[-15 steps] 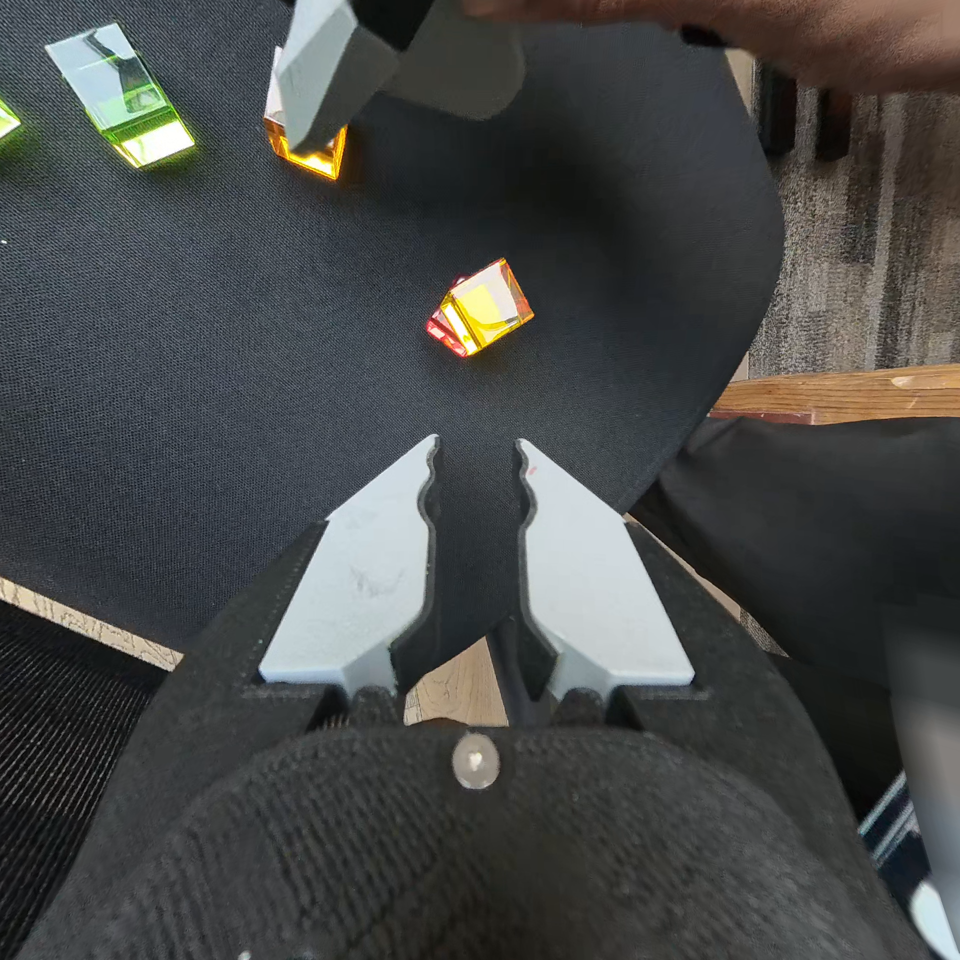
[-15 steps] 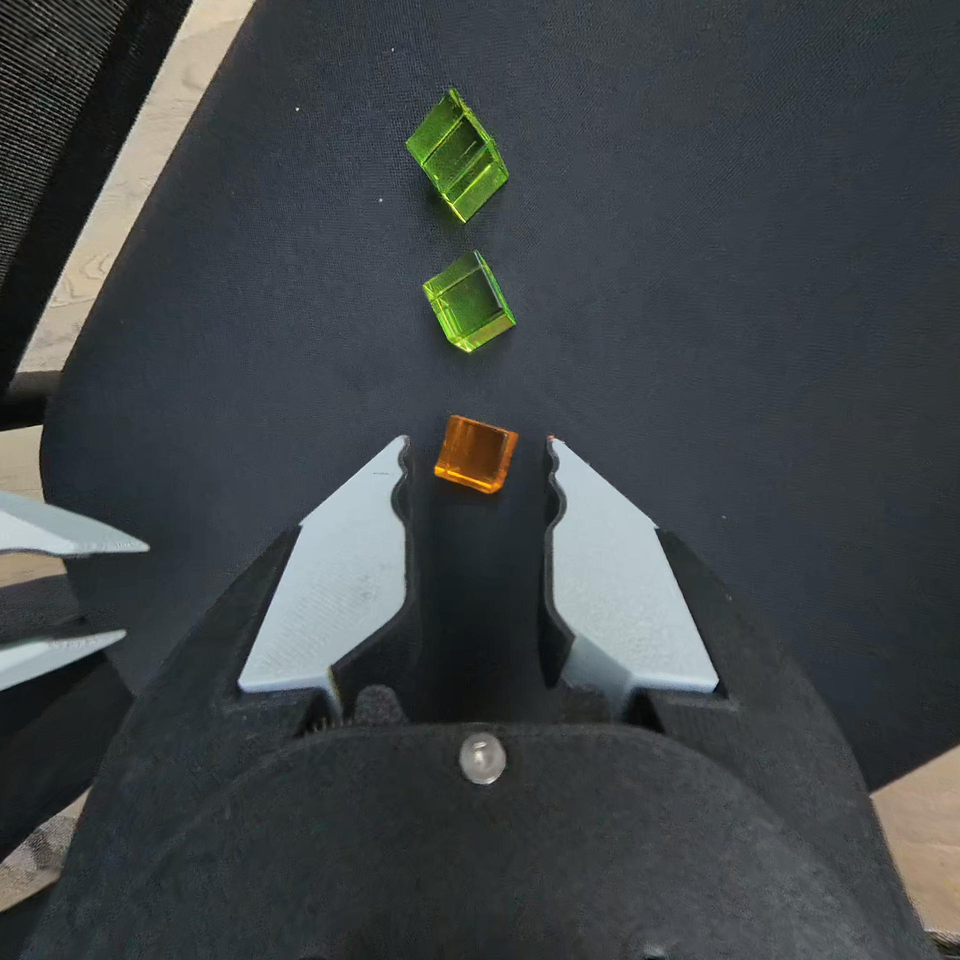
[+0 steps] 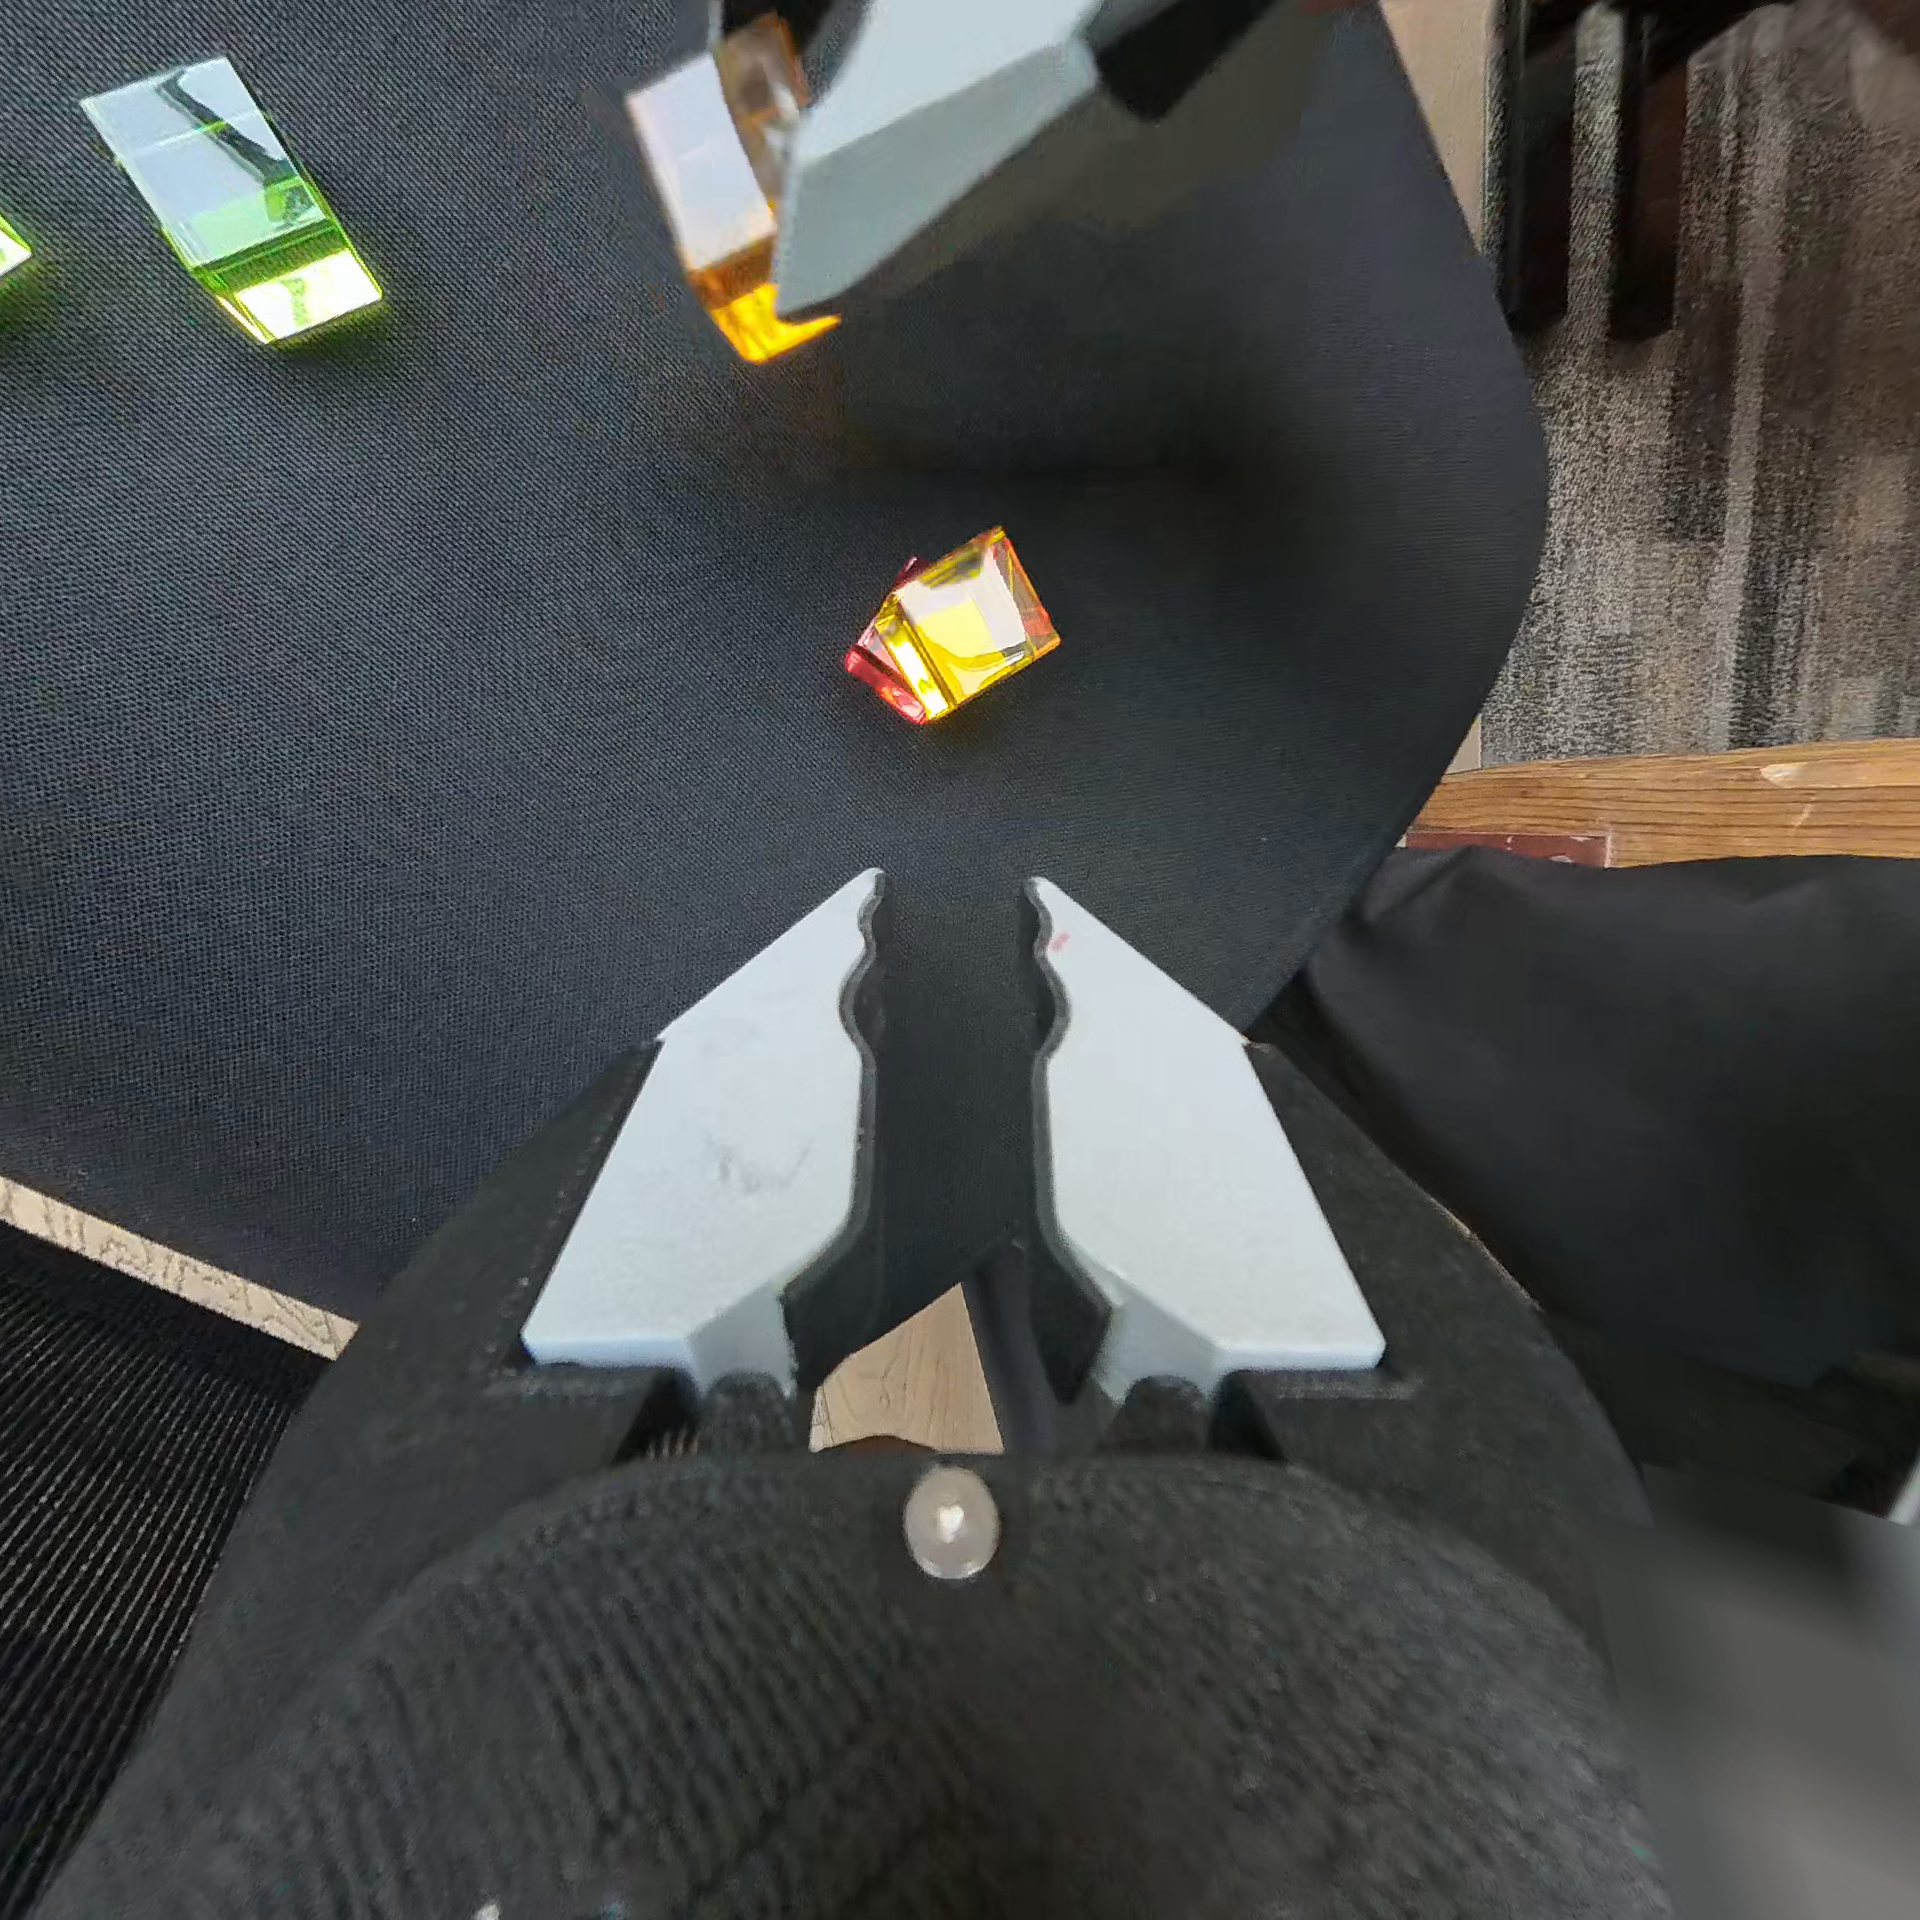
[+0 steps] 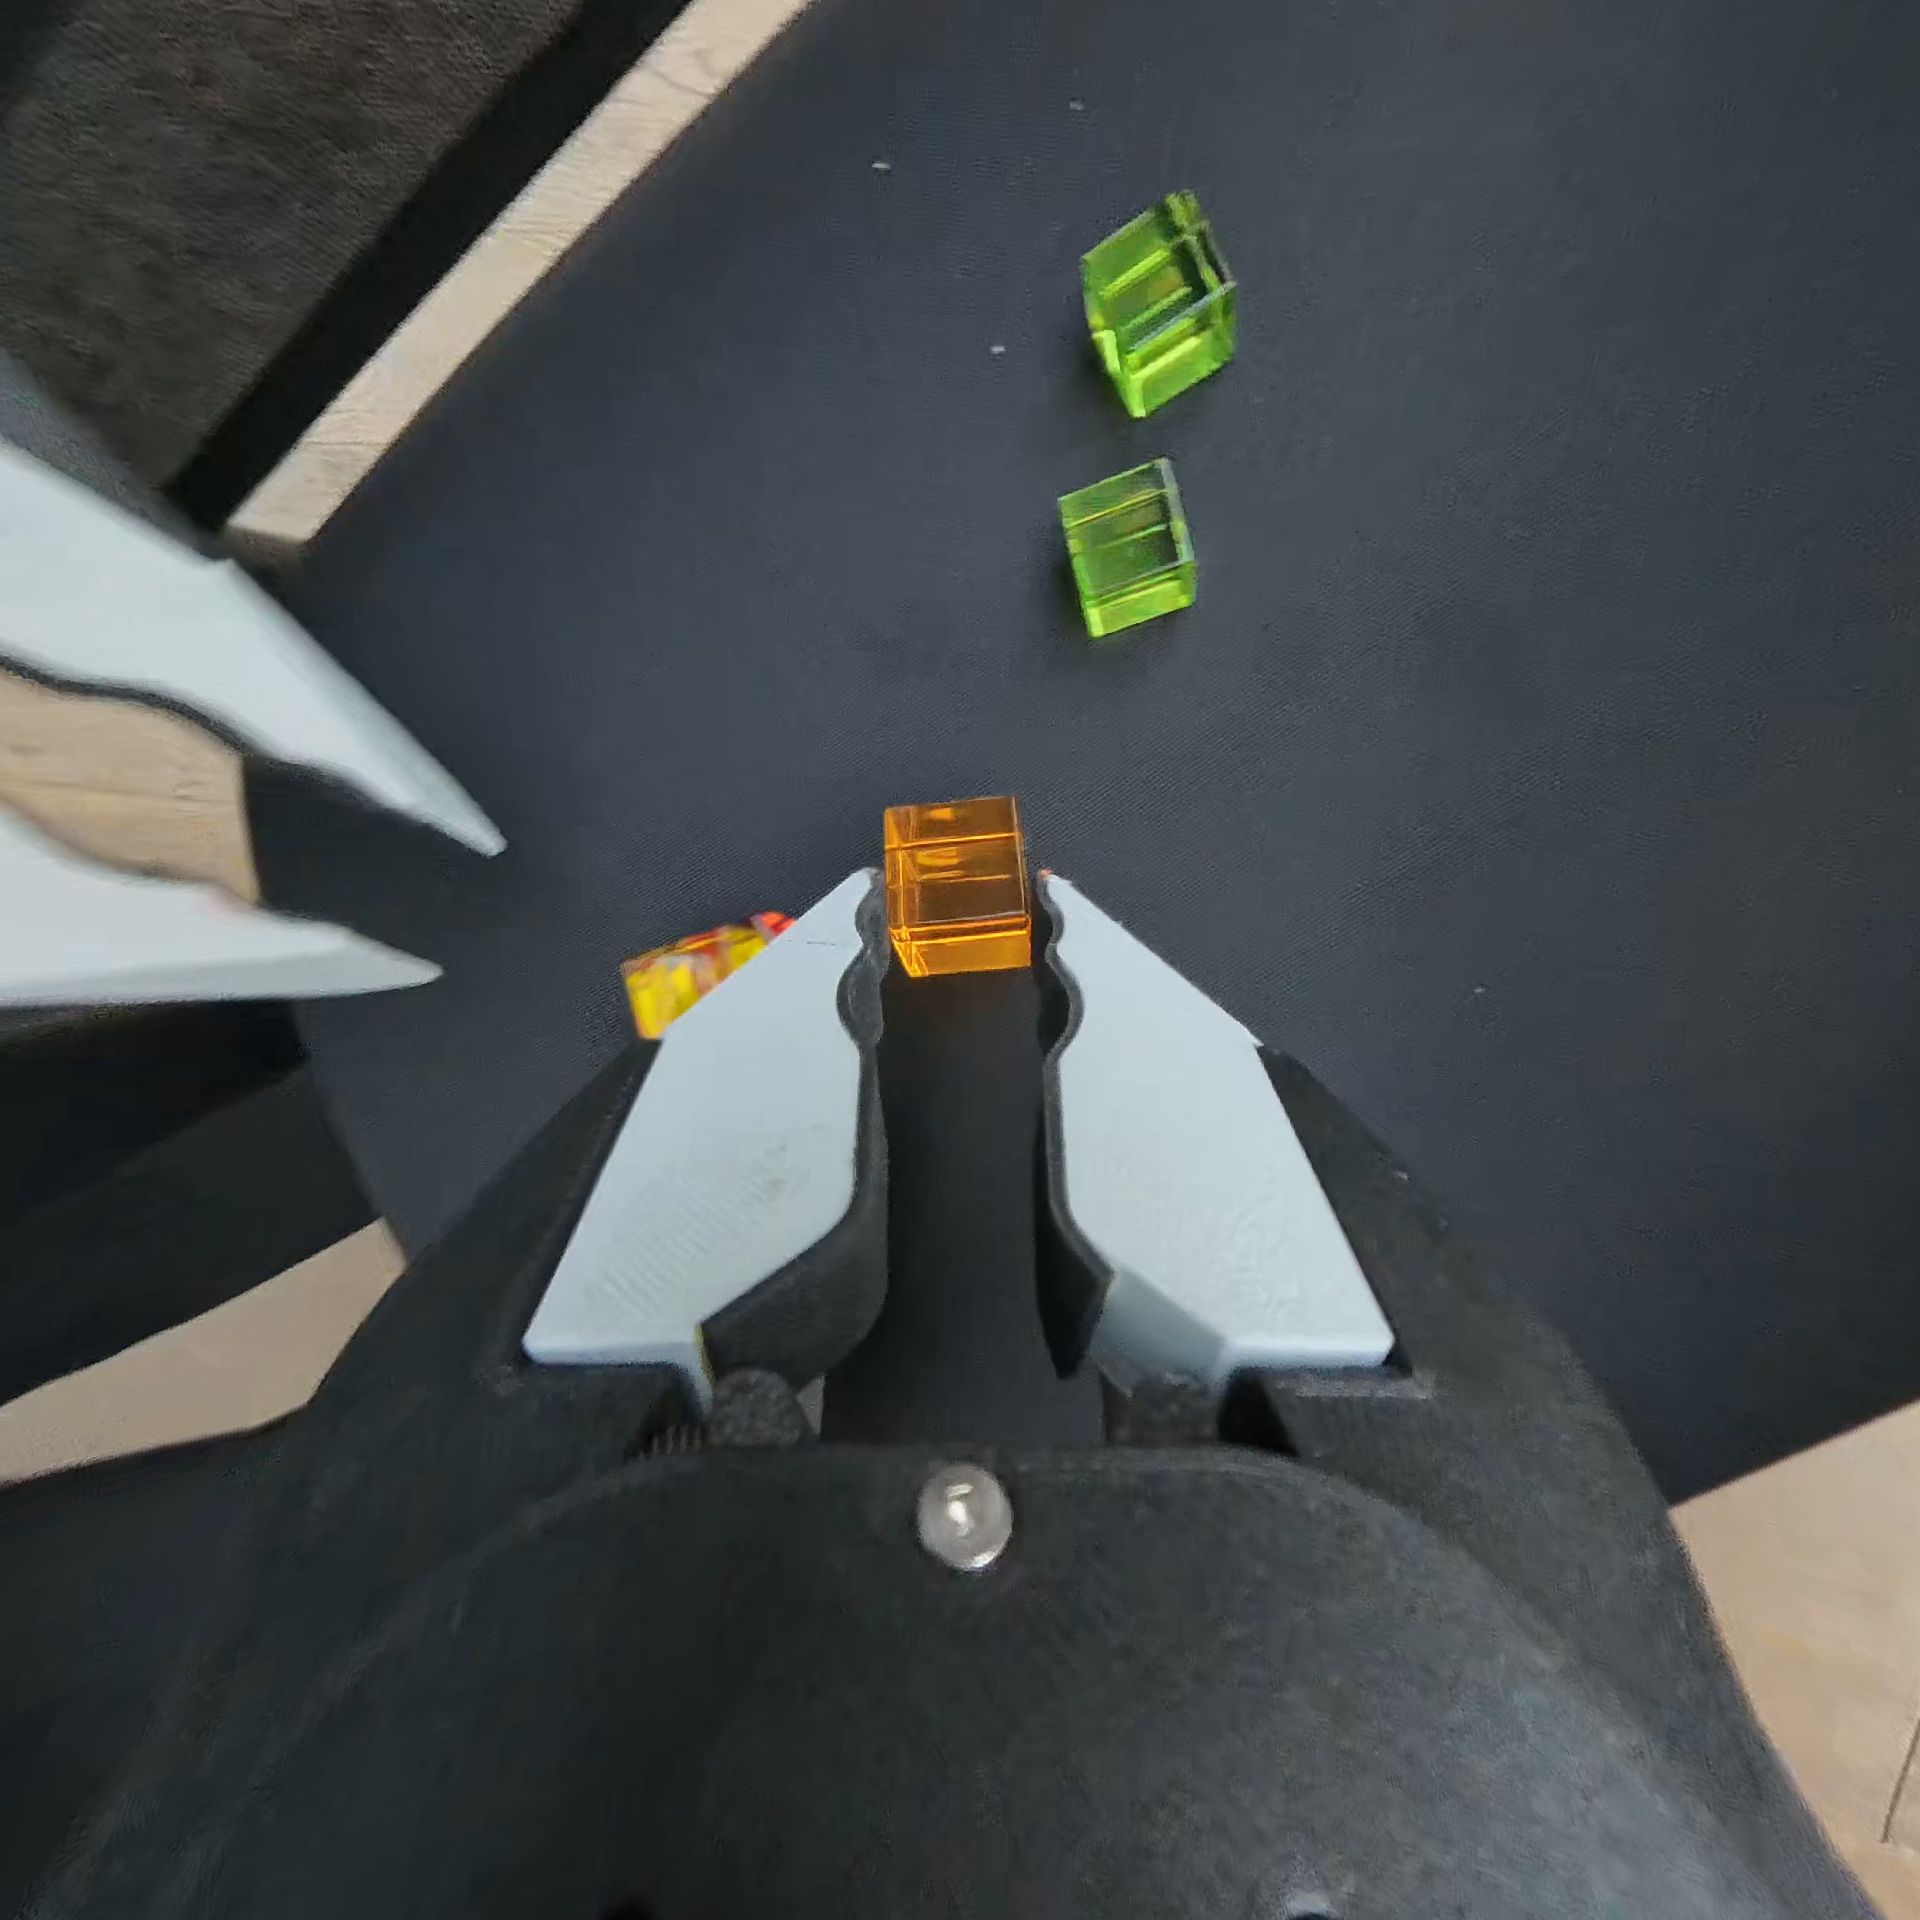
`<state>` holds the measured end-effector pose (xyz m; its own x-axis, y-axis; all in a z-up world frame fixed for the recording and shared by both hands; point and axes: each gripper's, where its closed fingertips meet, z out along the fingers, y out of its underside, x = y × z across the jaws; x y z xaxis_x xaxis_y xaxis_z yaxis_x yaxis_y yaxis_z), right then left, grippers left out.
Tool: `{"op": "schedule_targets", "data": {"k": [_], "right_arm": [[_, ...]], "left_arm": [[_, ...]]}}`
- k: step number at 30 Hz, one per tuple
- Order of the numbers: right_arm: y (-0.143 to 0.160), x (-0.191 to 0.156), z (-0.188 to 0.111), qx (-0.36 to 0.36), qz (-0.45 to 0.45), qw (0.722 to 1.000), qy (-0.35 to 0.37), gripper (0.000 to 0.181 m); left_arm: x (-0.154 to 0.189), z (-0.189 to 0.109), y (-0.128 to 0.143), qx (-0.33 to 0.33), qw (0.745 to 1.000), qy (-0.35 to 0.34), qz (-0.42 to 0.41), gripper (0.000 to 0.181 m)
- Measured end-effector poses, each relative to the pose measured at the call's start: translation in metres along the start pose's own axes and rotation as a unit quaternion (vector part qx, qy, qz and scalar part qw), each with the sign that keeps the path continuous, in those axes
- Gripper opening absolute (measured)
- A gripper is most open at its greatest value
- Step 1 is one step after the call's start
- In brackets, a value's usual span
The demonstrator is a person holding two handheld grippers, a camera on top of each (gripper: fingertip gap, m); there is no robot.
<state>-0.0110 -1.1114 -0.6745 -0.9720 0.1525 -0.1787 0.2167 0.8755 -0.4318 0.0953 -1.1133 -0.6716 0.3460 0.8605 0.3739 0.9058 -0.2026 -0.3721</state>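
My right gripper (image 4: 956, 881) is shut on a clear orange cube (image 4: 956, 904) and holds it above the black mat (image 4: 1455, 831). The held cube also shows at the top of the left wrist view (image 3: 727, 208), beside a right finger (image 3: 914, 135). A yellow and red cube (image 3: 956, 629) lies on the mat just ahead of my left gripper (image 3: 956, 883), which is open and empty. In the right wrist view this cube (image 4: 686, 977) peeks out left of my finger, and the left gripper (image 4: 468, 909) comes in from the left.
Two green cubes (image 4: 1158, 301) (image 4: 1127, 545) lie on the mat ahead and to the right; one shows in the left wrist view (image 3: 234, 197). The mat's curved edge is close on the right, with grey carpet (image 3: 1714, 520) and black cloth (image 3: 1610, 1091) beyond. The tips of one gripper are about 11 cm away from the tips of the other.
My right gripper has closed on the orange cube, lifted it off the mat and swung toward the yellow and red cube. The left gripper has barely moved.
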Motion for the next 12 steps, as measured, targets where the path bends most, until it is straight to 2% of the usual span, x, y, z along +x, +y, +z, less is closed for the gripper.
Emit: {"op": "schedule_targets", "data": {"k": [4,9,12], "right_arm": [[0.001,-0.029,-0.024,0.016,-0.034,0.999,-0.035,0.024],[-0.001,-0.057,-0.044,0.033,-0.073,0.996,-0.045,0.024],[-0.01,-0.07,-0.063,0.061,-0.052,0.995,-0.063,0.024]], "left_arm": [[0.0,0.0,0.0,0.001,1.0,0.001,-0.005,0.022],[-0.003,0.001,0.001,-0.002,1.0,-0.001,-0.007,0.022],[-0.003,-0.007,-0.011,0.027,1.0,0.008,-0.001,0.022]]}}
